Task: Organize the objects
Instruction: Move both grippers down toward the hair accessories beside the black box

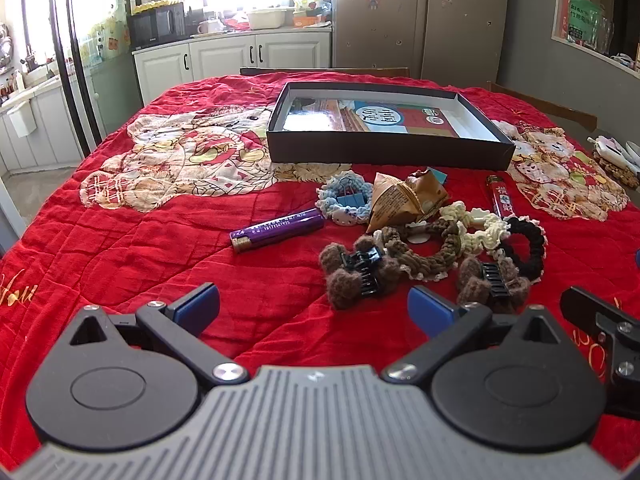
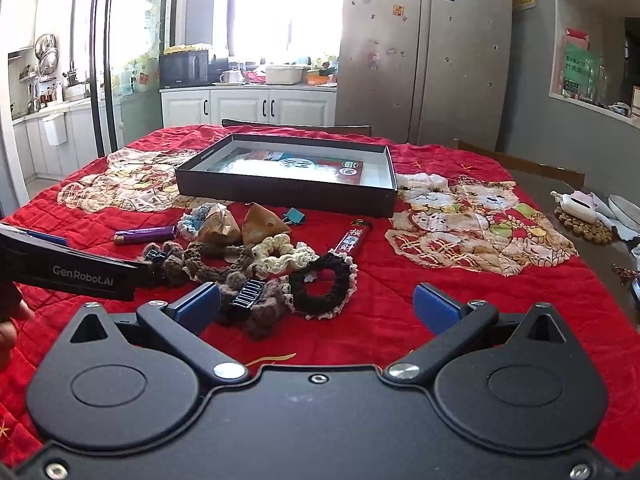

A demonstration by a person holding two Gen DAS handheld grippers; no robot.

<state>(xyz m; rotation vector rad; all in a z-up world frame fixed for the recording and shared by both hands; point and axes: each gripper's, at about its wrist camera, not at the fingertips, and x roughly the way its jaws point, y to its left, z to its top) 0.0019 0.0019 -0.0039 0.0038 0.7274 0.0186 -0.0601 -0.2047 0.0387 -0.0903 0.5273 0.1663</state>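
Both grippers hover low over the red quilted cloth (image 1: 160, 232) covering the table, nothing grasped. My left gripper (image 1: 314, 312) has its blue-padded fingers (image 1: 200, 304) spread wide, only bare cloth between them. My right gripper (image 2: 316, 308) is likewise released, fingers (image 2: 436, 306) wide apart; a fuzzy brown claw hair clip (image 2: 250, 300) lies just beyond its left finger.

The clutter sits in a loose heap near the middle of the table. From the left wrist view: purple cylindrical lighter (image 1: 278, 230) lying flat at the heap's left edge; a second brown fuzzy claw clip (image 1: 358, 272) nearest me; brown crocheted scrunchie (image 1: 424, 242); cream crocheted scrunchie (image 1: 480, 228); black crocheted scrunchie with pale lace trim (image 1: 524, 244) on the right; red printed lighter (image 1: 500, 196) behind it. Two tan pyramid-shaped snack packets (image 1: 394, 202) sit further back, touching a pale blue crocheted scrunchie (image 1: 340, 200) with a blue binder clip on it.

Behind the heap, apart from it, rests the shallow black cardboard box (image 1: 384, 148), open, a printed sheet lying flat inside.
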